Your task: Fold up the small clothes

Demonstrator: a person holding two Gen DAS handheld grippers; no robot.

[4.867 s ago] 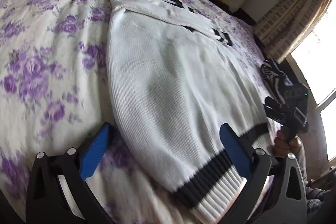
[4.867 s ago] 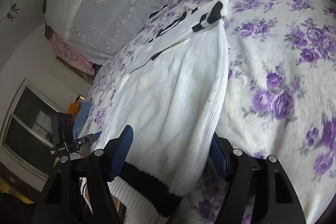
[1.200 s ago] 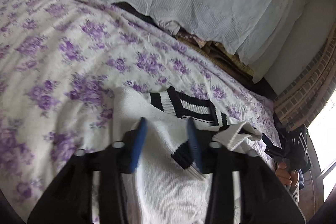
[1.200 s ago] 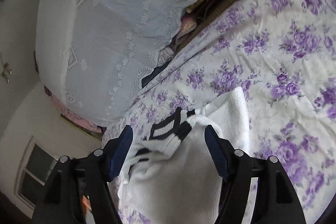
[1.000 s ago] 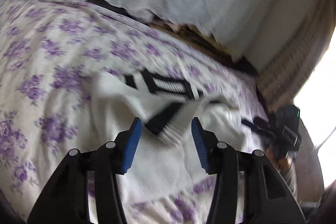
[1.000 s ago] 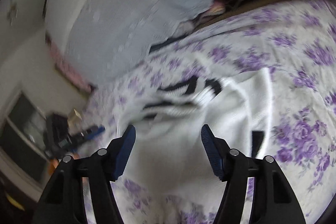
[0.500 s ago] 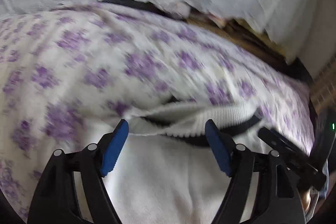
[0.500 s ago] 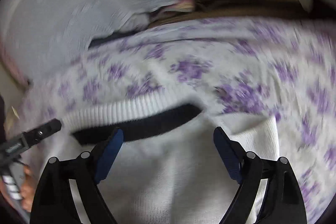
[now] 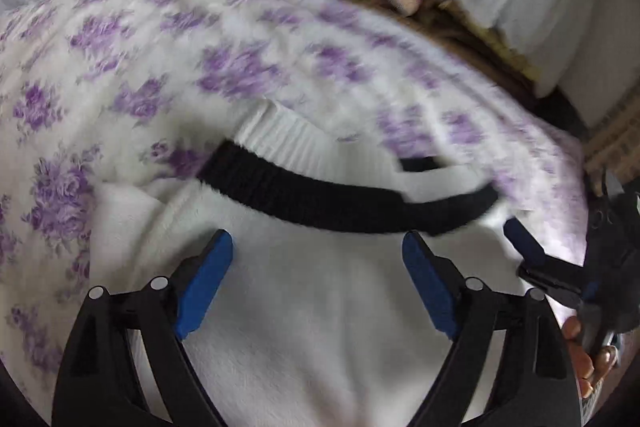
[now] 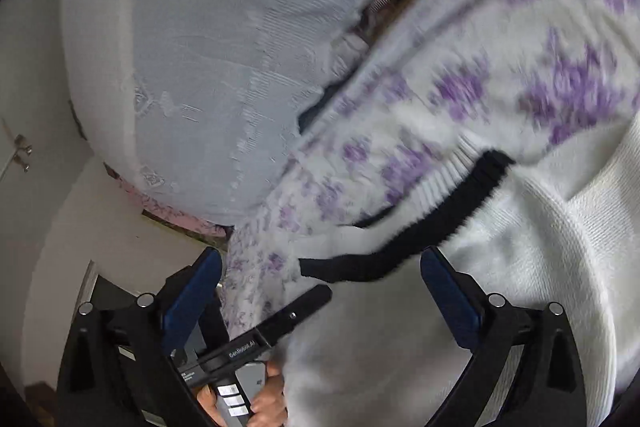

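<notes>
Bed w/ purple-flower sheet (image 9: pixel 120 75) fills most of both views. Pale lace cover (image 10: pixel 208 59) drapes a bulky shape behind it, w/ a strip of brownish stuff between, too blurred to ID.

White knit sweater (image 9: pixel 320 315) lies on the sheet, doubled over: its ribbed hem w/ black band (image 9: pixel 320 195) sits across the top of the pile, the layer under it sticking out at left.

Left gripper (image 9: pixel 318 259) hangs over the sweater below the band; jaws spread wide, have just been opening, nothing pinched, only knit beneath.

Right gripper (image 10: pixel 320 277) same: 2 blue pads wide apart, just been opening, band end lying between them, not gripped.

Right hand (image 9: pixel 588 359) shows at the edge of left view, left hand (image 10: pixel 260 399) low in right view.
</notes>
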